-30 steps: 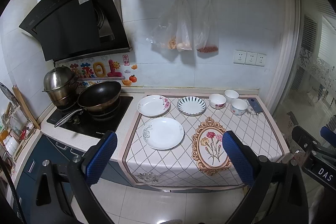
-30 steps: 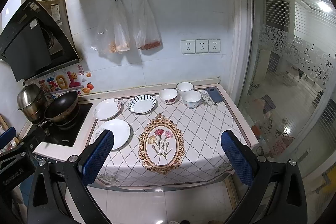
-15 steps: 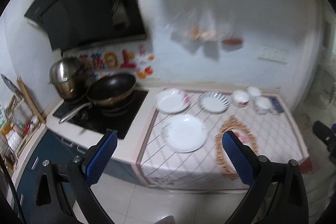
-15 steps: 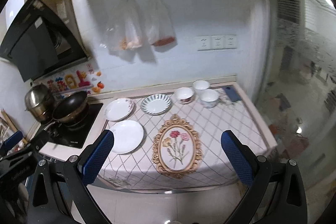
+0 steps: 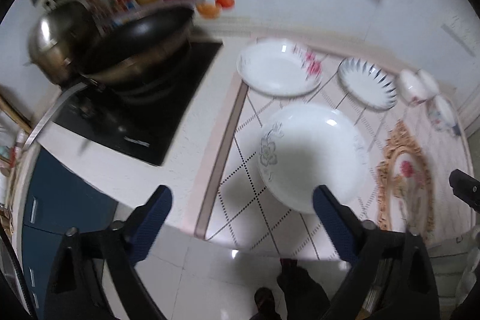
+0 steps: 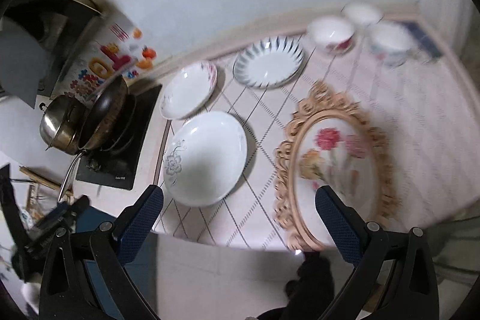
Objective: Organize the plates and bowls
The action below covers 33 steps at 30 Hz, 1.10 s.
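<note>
Three plates lie on the counter: a large white plate with a grey flower (image 5: 312, 152) (image 6: 207, 158) nearest, a white plate with red flowers (image 5: 277, 71) (image 6: 189, 90) behind it, and a blue-striped plate (image 5: 367, 87) (image 6: 268, 65) to its right. Three small bowls (image 5: 415, 86) (image 6: 331, 33) stand at the back right. My left gripper (image 5: 243, 215) is open and empty at the counter's front edge, its right finger over the large plate's near rim. My right gripper (image 6: 240, 215) is open and empty, just in front of the large plate.
A black wok (image 5: 141, 41) (image 6: 111, 113) and a steel pot (image 5: 57, 38) (image 6: 63, 122) sit on the hob at the left. The patterned cloth (image 5: 249, 170) has a gold-framed flower motif (image 6: 336, 161). Plastic bags hang on the wall above.
Both grippers have moved forward and down toward the counter; the plates now look much larger and closer. Both stay open. Nothing on the counter has moved.
</note>
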Each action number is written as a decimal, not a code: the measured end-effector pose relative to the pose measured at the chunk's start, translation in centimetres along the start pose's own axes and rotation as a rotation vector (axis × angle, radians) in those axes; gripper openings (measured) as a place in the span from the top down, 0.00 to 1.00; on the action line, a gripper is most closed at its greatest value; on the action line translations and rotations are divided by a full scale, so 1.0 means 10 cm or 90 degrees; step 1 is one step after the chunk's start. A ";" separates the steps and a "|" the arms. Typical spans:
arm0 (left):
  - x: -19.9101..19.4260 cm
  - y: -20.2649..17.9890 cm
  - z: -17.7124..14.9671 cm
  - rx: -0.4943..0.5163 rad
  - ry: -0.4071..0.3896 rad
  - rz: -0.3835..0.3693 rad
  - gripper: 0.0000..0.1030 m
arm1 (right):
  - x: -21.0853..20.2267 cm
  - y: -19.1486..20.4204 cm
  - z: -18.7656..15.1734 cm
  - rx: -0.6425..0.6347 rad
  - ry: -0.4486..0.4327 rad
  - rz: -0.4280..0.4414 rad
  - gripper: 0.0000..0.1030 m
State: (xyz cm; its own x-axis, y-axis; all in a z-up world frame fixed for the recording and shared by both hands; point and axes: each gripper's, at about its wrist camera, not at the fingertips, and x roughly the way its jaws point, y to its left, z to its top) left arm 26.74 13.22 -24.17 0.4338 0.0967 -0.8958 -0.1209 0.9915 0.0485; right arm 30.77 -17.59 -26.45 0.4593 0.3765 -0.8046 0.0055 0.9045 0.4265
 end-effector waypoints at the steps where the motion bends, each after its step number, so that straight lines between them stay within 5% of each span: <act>1: 0.19 -0.02 0.06 -0.006 0.024 -0.011 0.17 | 0.24 -0.03 0.09 -0.003 0.019 0.005 0.01; 7: 1.08 -0.11 0.37 -0.021 0.120 -0.039 0.28 | 1.57 -0.12 0.52 -0.014 0.134 0.040 0.14; 11: 1.50 -0.10 0.50 -0.026 0.173 -0.061 0.51 | 2.25 -0.22 0.63 0.007 0.207 0.056 0.36; 19: 1.75 -0.16 0.49 -0.007 0.211 -0.074 0.74 | 2.91 -0.16 0.69 0.007 0.259 0.106 0.86; 24: 1.65 -0.23 0.48 0.002 0.205 -0.072 0.74 | 2.81 0.00 0.65 -0.034 0.247 0.094 0.87; 33: 1.29 -0.79 0.53 0.051 0.176 -0.094 0.74 | 2.42 -0.39 0.68 -0.005 0.225 0.099 0.87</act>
State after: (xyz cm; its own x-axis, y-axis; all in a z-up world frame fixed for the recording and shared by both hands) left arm 37.98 7.08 -33.77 0.1811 -0.0652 -0.9813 0.0004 0.9978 -0.0662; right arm 47.91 -13.40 -44.77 0.1203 0.5542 -0.8237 -0.0475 0.8319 0.5528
